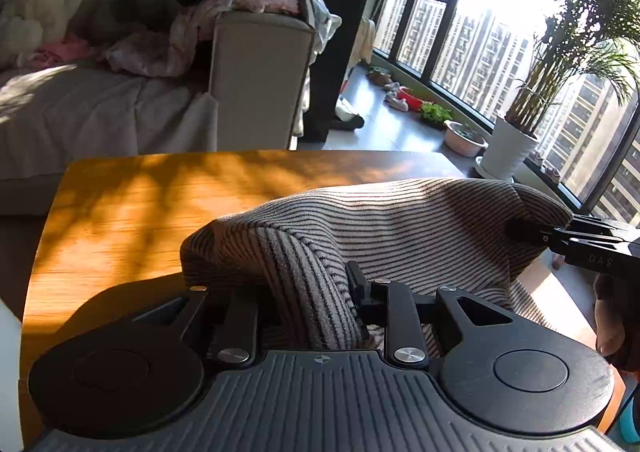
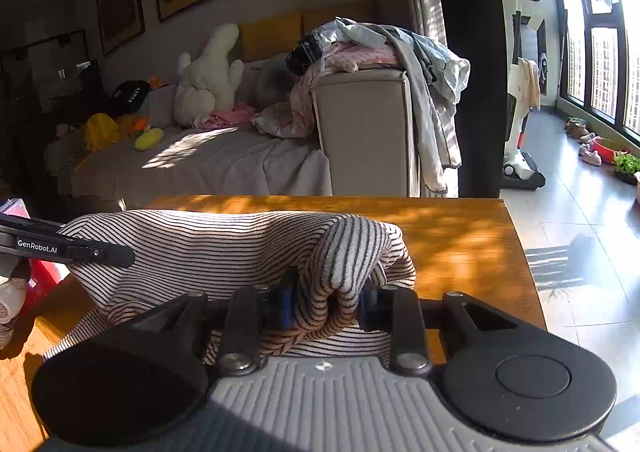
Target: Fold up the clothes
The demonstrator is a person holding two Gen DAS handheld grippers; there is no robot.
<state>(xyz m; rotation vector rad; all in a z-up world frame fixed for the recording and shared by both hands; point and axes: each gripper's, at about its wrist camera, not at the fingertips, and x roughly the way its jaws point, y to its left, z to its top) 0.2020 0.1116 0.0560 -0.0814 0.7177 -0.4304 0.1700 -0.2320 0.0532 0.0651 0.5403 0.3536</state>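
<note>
Striped knit garment (image 1: 400, 224) bunched on wooden worktop (image 1: 132, 204). Left gripper (image 1: 308, 292) jaws pinch one edge, right gripper (image 2: 328, 304) at 3 o'clock pinches the other, lifting it, likely to fold over.

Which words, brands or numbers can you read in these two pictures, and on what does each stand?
"GenRobot.AI": white print on the side of the left gripper, seen from the right wrist.
"DAS": faint raised letters on the side of the right gripper, seen from the left wrist; any more is out of frame.
White print on the black bag on the sofa: too small to read.
</note>
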